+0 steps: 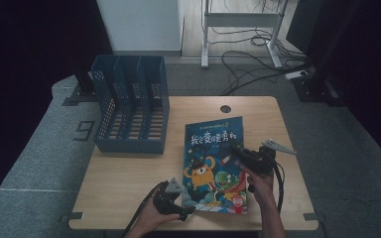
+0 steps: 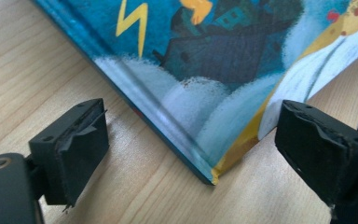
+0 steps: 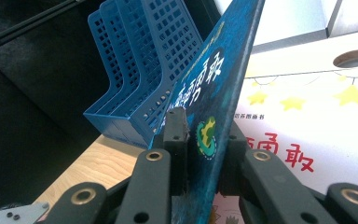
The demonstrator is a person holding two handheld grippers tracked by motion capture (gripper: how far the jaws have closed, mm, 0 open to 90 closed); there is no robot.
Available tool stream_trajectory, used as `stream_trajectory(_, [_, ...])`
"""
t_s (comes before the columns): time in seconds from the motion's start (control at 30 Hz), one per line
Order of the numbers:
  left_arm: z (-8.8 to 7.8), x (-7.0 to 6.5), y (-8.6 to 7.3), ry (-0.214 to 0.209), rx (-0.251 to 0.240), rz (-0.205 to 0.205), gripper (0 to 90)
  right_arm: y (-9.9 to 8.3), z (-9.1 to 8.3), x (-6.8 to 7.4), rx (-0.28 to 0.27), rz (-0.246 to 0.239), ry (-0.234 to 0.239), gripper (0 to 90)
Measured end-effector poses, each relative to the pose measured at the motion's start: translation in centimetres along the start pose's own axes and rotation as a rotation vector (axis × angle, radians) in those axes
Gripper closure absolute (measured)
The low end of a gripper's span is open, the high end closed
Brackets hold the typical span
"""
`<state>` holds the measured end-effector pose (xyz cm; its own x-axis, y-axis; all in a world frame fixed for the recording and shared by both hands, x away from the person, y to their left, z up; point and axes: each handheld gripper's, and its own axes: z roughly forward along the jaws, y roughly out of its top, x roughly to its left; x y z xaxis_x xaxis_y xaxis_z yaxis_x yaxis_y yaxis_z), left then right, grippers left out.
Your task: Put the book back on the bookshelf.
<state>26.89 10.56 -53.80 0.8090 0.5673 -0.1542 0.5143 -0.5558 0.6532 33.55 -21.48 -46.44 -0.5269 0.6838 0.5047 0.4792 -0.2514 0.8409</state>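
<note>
A picture book (image 1: 211,163) with a blue cover and cartoon monsters lies on the wooden table (image 1: 129,173). My right gripper (image 1: 234,148) is shut on the right edge of its front cover (image 3: 214,88). The cover stands raised off the white title page (image 3: 303,116), which has yellow stars and red characters. My left gripper (image 1: 184,212) rests open on the table at the book's near left corner (image 2: 209,175). That corner lies between its two pads (image 2: 81,144) without touching either.
A blue perforated file rack (image 1: 129,104) with three slots stands at the table's back left, also seen behind the cover as the rack (image 3: 140,60). A round cable hole (image 1: 225,108) sits near the far edge. Cables and a desk frame lie on the floor beyond.
</note>
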Motion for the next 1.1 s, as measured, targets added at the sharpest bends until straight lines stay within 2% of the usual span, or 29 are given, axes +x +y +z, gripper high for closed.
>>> stream_trajectory(0.23, [0.0, -0.4, 0.1, 0.025, -0.002, 0.013, 10.7, 0.0, 0.0, -0.1, -0.01, -0.002, -0.011, 77.2])
stream_trajectory(0.7, [0.4, -0.9, 0.1, 0.032, 0.028, 0.036, 11.0, -0.2, -0.2, -0.9, -0.024, 0.023, -0.04, 76.8])
stream_trajectory(0.8, [0.6, -1.2, 0.0, 0.061, 0.037, 0.055, 12.0, -0.2, -0.2, -0.9, -0.03, 0.025, -0.045, 76.8])
stream_trajectory(1.1, [0.8, -1.2, 0.0, 0.073, 0.031, 0.049, 10.7, 0.0, -0.4, -0.4, -0.046, 0.004, -0.036, 77.1])
